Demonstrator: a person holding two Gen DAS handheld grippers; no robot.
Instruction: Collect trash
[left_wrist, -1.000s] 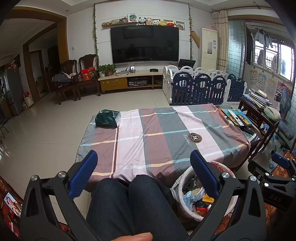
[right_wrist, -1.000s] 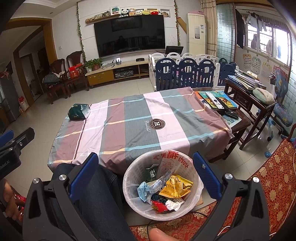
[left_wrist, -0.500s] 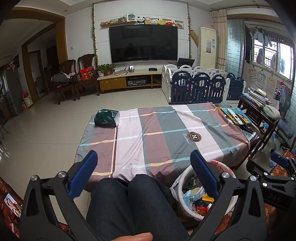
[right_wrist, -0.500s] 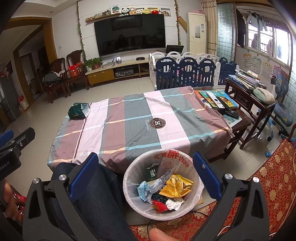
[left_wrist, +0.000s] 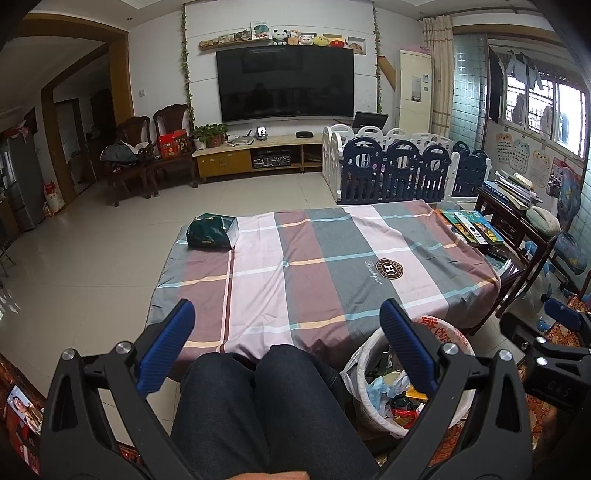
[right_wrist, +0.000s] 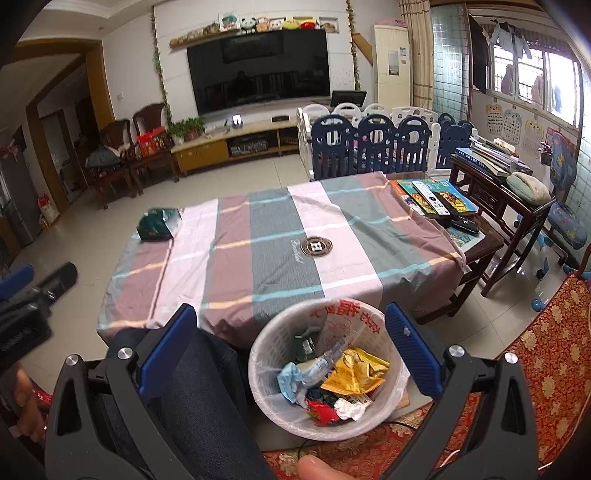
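Both grippers are held with blue fingers spread wide and nothing between them. Beneath the right gripper (right_wrist: 290, 354), slightly ahead of it, a white lined wastebasket (right_wrist: 266, 354) is seen on the floor, holding a yellow snack wrapper (right_wrist: 354, 374), a crumpled blue mask (right_wrist: 290, 380), red scraps and white paper. Under the left gripper (left_wrist: 288, 350) the person's knees (left_wrist: 258, 391) in dark jeans are seen, with the same wastebasket (left_wrist: 360, 363) low to its right. Ahead of both, a table covered by a striped cloth (left_wrist: 314, 266) is seen, and at its far left corner, well apart from either gripper, a dark green packet (left_wrist: 210, 230) lies.
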